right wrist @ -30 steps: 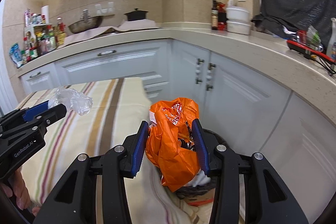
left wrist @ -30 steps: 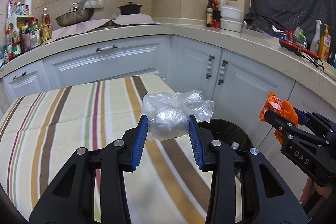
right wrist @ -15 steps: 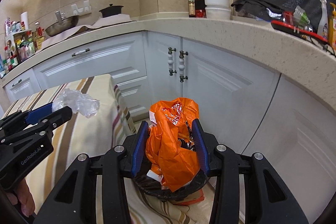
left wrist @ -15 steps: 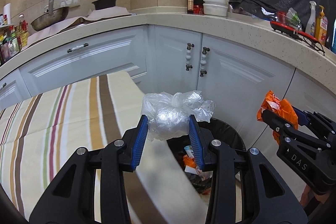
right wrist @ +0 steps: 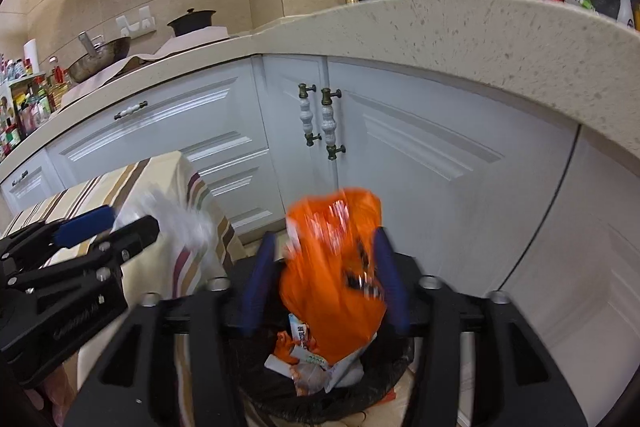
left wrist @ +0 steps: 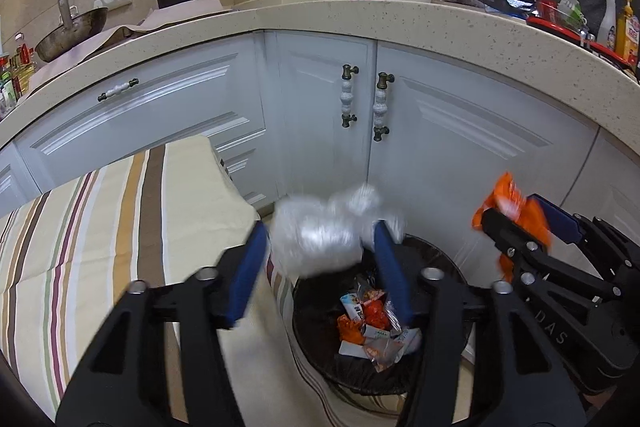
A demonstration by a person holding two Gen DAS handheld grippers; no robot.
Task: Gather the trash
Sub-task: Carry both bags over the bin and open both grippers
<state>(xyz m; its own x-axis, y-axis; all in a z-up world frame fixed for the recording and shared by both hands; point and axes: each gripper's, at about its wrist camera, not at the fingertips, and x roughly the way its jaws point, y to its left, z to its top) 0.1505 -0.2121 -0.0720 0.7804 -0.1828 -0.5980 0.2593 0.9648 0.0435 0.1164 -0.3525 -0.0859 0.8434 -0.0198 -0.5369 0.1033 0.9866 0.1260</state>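
Note:
My left gripper [left wrist: 320,259] has opened wide, and the crumpled clear plastic bag [left wrist: 320,231] hangs blurred between its blue pads over the near rim of the black trash bin [left wrist: 440,267]. My right gripper [right wrist: 326,275] is also open, and the orange plastic bag [right wrist: 336,275] is blurred between its pads, just above the bin [right wrist: 384,383]. The bin holds several wrappers. Each gripper shows in the other's view: the right one [left wrist: 516,223] with orange plastic, the left one [right wrist: 108,227] with clear plastic.
A table with a striped cloth [left wrist: 100,227] stands left of the bin. White corner cabinets [left wrist: 360,107] under a speckled counter [left wrist: 400,19] are right behind the bin. Bottles, bowls and a wok sit on the counter.
Both grippers moved from above the table to over the bin and tilted down. Their jaws opened wider; both bags are now blurred, loosened between the pads.

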